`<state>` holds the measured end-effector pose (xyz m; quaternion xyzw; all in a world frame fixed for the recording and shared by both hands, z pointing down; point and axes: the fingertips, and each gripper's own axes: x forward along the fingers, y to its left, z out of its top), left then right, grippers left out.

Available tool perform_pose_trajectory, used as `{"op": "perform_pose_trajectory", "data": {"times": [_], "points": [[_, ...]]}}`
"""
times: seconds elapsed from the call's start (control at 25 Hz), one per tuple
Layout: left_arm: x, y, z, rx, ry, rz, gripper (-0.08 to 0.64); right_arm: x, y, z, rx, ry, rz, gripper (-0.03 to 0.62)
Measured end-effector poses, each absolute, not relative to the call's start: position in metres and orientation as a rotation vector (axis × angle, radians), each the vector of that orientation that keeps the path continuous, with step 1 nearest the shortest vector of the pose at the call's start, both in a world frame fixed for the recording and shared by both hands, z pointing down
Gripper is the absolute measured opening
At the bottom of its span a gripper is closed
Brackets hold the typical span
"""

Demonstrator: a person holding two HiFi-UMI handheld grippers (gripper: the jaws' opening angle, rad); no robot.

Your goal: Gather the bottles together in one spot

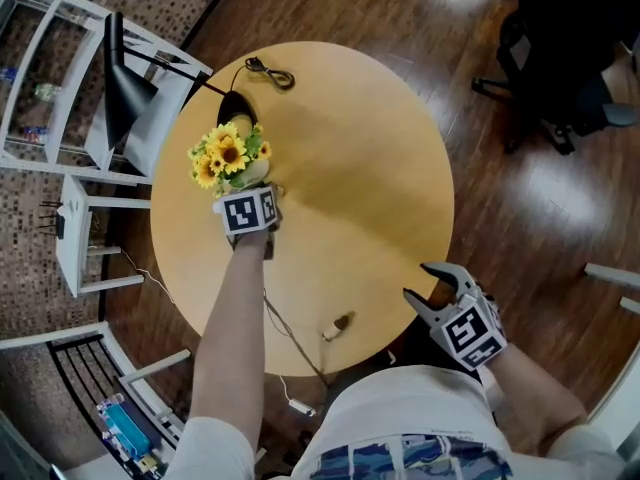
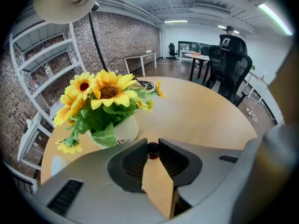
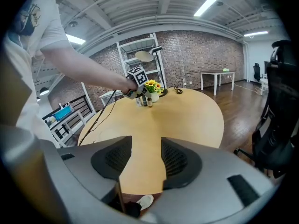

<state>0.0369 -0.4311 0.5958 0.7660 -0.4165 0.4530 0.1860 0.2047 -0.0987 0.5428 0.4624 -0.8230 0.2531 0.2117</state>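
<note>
Bottles (image 3: 144,100) stand just beside the flower pot (image 2: 123,130) on the table (image 1: 380,168).

My left gripper (image 2: 153,146) & right gripper (image 3: 147,146) are both grey plastic shells w/ black ribbed pads (image 3: 112,160), each w/ a black-n-white marker cube (image 1: 249,211). I'm in a white tee (image 1: 400,408) — short sleeves.
</note>
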Motion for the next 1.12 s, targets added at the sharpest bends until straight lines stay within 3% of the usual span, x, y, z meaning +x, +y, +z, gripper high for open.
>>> {"op": "perform_pose_trajectory", "data": {"times": [0.76,1.12], "points": [[0.033,-0.426,0.563,2.262,-1.254,1.234,0.100,0.203,-0.092,0.547,1.277,-2.277,0.702,0.224],[0.006,-0.341,0.448,2.524,-1.311,0.832,0.100,0.156,-0.085,0.523,1.239,-2.313,0.566,0.224]]}}
